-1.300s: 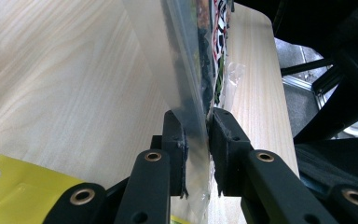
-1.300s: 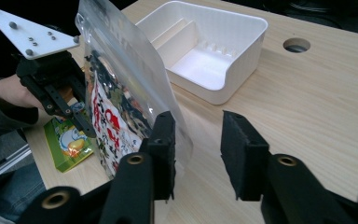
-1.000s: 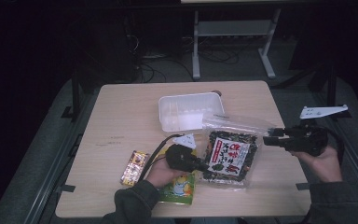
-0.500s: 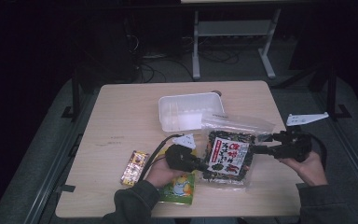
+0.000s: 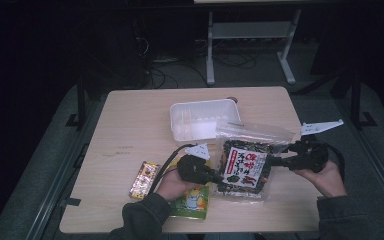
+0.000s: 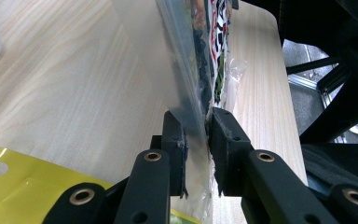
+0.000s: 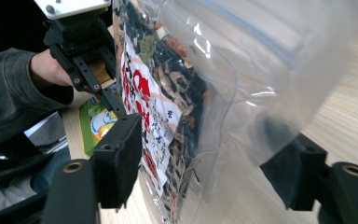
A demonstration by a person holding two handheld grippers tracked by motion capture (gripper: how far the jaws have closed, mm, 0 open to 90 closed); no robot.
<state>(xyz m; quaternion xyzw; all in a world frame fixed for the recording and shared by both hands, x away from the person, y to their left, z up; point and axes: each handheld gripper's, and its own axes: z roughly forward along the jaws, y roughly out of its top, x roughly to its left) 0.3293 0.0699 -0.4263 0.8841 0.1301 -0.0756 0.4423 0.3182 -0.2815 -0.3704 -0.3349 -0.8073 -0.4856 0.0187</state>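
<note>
Currently left gripper (image 6: 196,135) pinches clear plastic zip bag of dark snack mix (image 5: 244,167), centre frame. Right gripper (image 7: 209,163), jaws just opening, straddles bag's other edge without pressing. Next, probably: close right, pull mouth apart.

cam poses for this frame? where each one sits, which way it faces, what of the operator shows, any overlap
High view: above the person's side, facing forward and down on the table; both forearms and hands enter from below.
Left gripper view: rides the left gripper, looking along jaws clamped on the clear bag.
Right gripper view: rides the right gripper, jaws apart around the bag.
Shared: the bag, all three views.
</note>
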